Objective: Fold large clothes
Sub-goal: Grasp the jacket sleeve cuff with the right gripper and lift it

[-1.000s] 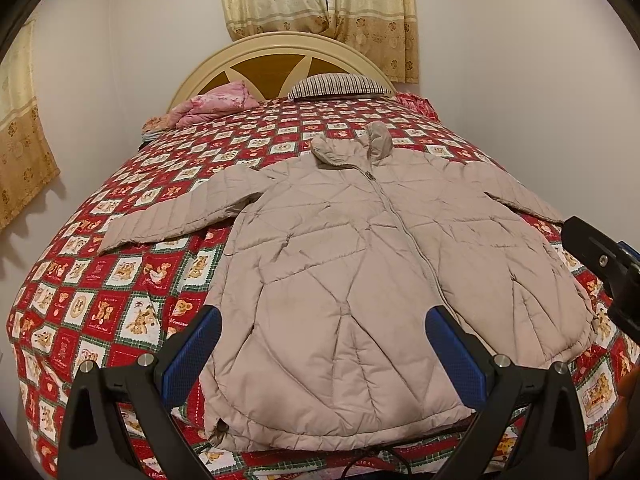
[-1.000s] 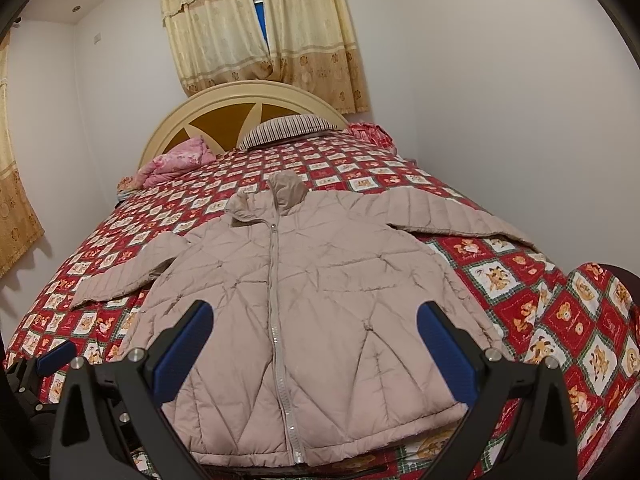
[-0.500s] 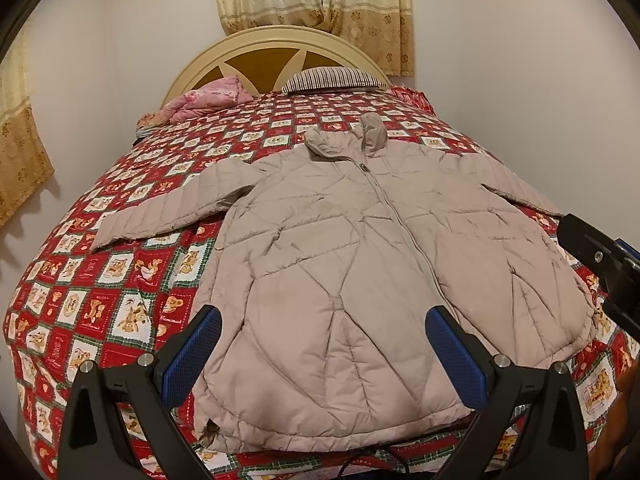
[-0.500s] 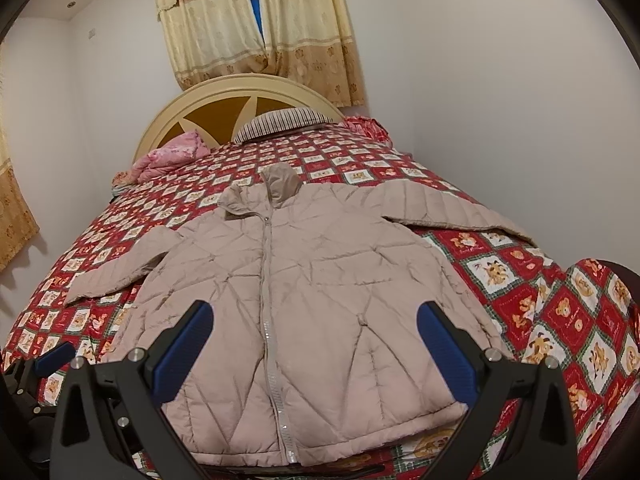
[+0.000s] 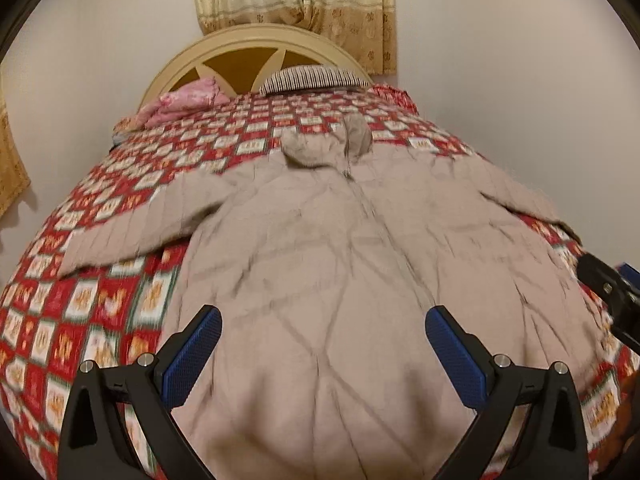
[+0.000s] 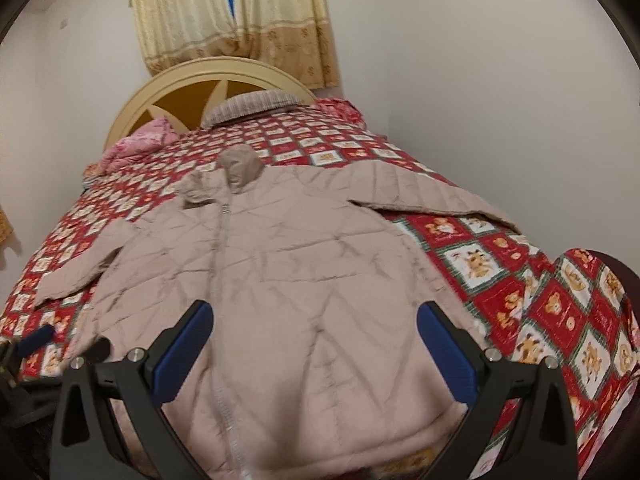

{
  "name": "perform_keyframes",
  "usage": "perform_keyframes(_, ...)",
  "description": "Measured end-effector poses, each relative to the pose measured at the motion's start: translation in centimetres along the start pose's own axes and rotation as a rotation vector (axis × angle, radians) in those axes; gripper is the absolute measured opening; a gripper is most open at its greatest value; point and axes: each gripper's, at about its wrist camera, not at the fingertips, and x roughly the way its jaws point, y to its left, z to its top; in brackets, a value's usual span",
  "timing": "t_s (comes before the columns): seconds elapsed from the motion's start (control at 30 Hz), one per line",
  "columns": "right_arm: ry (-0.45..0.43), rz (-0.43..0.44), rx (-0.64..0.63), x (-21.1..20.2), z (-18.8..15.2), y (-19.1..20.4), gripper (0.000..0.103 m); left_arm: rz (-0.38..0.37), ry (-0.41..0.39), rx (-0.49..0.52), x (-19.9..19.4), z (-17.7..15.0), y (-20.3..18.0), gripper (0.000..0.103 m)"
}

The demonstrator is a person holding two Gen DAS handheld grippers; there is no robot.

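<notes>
Left wrist view: we hold both grippers, left gripper [image 5: 322, 354] and right gripper [image 6: 314, 350], wide open above the coat [image 5: 360, 280], collar pointing away.

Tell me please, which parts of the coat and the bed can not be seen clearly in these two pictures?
- Coat hem: left wrist view, cut off by the bottom edge and the left claw.
- Coat quilting and bedspread pattern: left wrist view, smeared by motion blur.
- Lower left corner of the coat: right wrist view, hidden behind the right claw.
- Window: both views, covered by the curtains.
</notes>
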Motion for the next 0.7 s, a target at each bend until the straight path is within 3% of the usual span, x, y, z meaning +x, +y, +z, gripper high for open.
perform_keyframes(0.07, -0.006, -0.028, 0.006, 1.0, 1.1, -1.3, 0.103, 0.011, -0.040, 0.007, 1.4, 1.5, 0.4, 0.102)
perform_keyframes(0.23, 0.024, 0.053, 0.115, 4.4, 3.4, -5.4, 0.103, 0.066, -0.079, -0.033, 6.0, 4.0, 2.7, 0.102)
perform_keyframes(0.27, 0.031, 0.054, 0.146, 5.3, 3.9, -6.8, 0.099, 0.073, -0.074, -0.052, 7.0, 4.2, 3.3, 0.102)
perform_keyframes(0.33, 0.039, 0.031, 0.226, 7.3, 4.9, -10.5, 0.092, 0.081, -0.059, -0.090, 9.4, 4.3, 4.4, 0.102)
perform_keyframes(0.4, 0.046, 0.018, 0.329, 9.1, 5.7, -14.6, 0.091, 0.094, -0.024, -0.121, 11.6, 3.9, 5.4, 0.102)
perform_keyframes(0.53, 0.066, -0.031, 0.593, 13.2, 6.4, -24.5, 0.084, 0.057, 0.090, -0.221, 15.3, 2.1, 7.2, 0.102)
perform_keyframes(0.7, 0.109, -0.016, 0.838, 18.4, 6.4, -31.4, 0.082, 0.045, 0.147, -0.271, 17.2, 1.1, 7.5, 0.102)
